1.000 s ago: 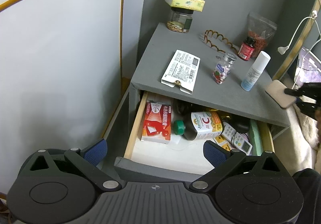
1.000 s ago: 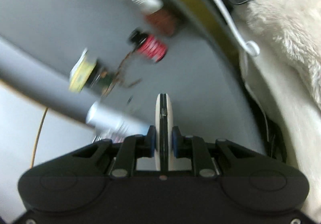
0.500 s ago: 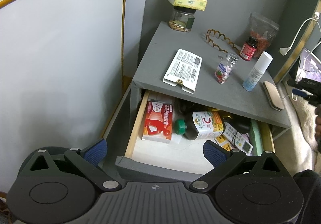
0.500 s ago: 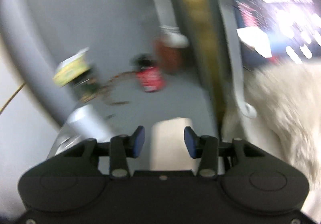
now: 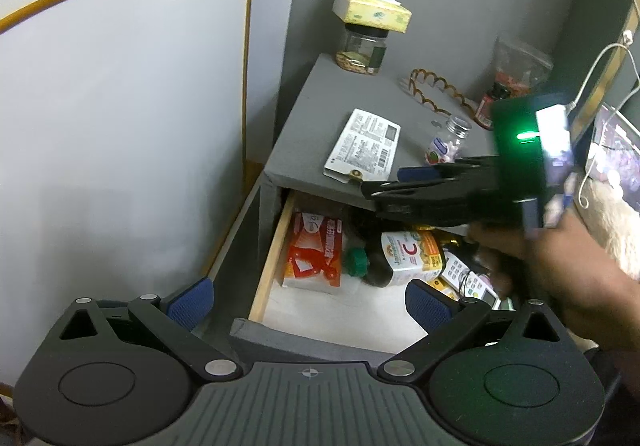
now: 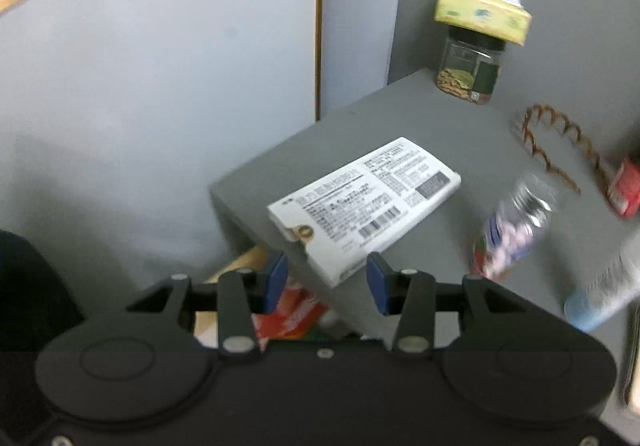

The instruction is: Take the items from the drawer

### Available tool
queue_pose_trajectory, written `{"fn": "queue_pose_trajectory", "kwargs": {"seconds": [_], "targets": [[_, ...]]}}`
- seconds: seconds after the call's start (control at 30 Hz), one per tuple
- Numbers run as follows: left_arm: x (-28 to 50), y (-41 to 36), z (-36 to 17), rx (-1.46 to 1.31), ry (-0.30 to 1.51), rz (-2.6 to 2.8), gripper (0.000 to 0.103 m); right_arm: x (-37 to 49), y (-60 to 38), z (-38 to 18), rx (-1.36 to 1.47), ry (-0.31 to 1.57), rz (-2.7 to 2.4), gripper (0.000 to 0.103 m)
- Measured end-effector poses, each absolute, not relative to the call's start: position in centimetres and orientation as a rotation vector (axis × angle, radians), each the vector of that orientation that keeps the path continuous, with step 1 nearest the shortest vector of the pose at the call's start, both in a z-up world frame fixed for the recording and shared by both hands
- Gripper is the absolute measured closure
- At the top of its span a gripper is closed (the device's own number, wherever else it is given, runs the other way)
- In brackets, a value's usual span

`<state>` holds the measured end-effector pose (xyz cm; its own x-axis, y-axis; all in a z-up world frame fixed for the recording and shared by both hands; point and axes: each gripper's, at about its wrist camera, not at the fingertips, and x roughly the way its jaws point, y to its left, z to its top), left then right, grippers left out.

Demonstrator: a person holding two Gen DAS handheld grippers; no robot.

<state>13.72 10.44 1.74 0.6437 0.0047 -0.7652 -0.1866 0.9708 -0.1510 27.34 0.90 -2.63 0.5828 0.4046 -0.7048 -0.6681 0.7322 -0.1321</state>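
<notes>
The grey nightstand's drawer [image 5: 304,338] stands open. Inside lie a red-and-white box [image 5: 314,250], a dark vitamin C bottle with a green cap [image 5: 400,256] and small remote-like items [image 5: 464,278]. My left gripper [image 5: 308,302] is open and empty, held in front of the drawer. My right gripper [image 5: 380,190] is open and empty, hovering over the nightstand's front edge above the drawer; in its own view [image 6: 326,278] the red box [image 6: 288,314] shows below its fingers.
On the nightstand top [image 5: 320,118] lie a white printed pack [image 5: 362,146], a small pill bottle [image 5: 444,144], a jar with a yellow tissue pack on it [image 5: 362,46], a brown wavy hairband [image 5: 436,90] and a red-labelled bottle [image 5: 488,106]. A wall is at the left.
My right gripper let go of the flat white pad on the nightstand's right edge, opened, and swung left over the drawer front. The left gripper stayed open and drew slightly closer.
</notes>
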Motion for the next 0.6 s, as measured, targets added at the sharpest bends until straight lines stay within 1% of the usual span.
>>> {"fn": "queue_pose_trajectory", "kwargs": {"seconds": [0.2, 0.3, 0.37, 0.43, 0.57, 0.6], "targets": [[13.9, 10.0, 1.8, -0.218, 0.865, 0.088, 0.002, 28.1, -0.2, -3.1, -0.476, 0.686, 0.548, 0.062], [13.9, 9.8, 1.8, -0.210, 0.868, 0.080, 0.002, 26.9, -2.7, -1.8, -0.399, 0.699, 0.580, 0.063], [13.9, 9.8, 1.8, -0.212, 0.868, 0.081, 0.002, 26.3, -3.7, -1.1, -0.373, 0.692, 0.592, 0.061], [13.9, 9.9, 1.8, -0.215, 0.868, 0.083, 0.002, 24.6, -6.6, -0.2, -0.377, 0.659, 0.587, 0.061], [13.9, 10.1, 1.8, -0.217, 0.864, 0.092, 0.002, 24.6, -12.8, 0.8, -0.279, 0.612, 0.456, 0.061], [13.9, 10.1, 1.8, -0.216, 0.864, 0.093, 0.002, 25.1, -15.3, 0.9, -0.245, 0.600, 0.381, 0.059]]}}
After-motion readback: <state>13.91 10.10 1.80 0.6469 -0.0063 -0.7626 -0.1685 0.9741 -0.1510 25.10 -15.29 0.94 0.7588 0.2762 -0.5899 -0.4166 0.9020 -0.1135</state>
